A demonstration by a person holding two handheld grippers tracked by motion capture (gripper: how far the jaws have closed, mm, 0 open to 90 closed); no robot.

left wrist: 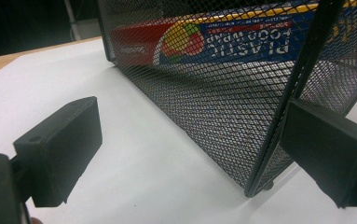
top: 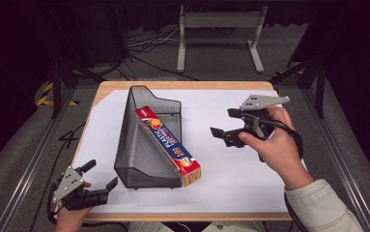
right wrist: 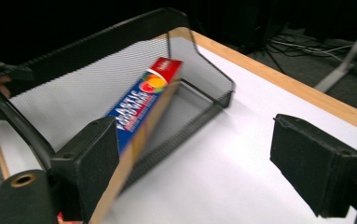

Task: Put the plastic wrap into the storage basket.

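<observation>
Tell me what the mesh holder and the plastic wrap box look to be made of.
Mesh holder: apparently metal, a fine black diamond-pattern wire mesh on a thicker rod frame, matte with slight sheen. Plastic wrap box: seemingly printed cardboard, glossy red, blue and yellow outside, with a plain brown raw face along its side.

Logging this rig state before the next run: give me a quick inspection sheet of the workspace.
Surface: wooden table under a white sheet.
Job's things: black mesh basket; plastic food wrap box lies slanted in it, near end sticking out over the rim.
Clutter: nothing seen.
Grippers: left tool open, near the basket's corner; right tool open, apart from the box.
Cables: loose on the floor behind the table.
Surroundings: grey metal stand, dark room.
</observation>
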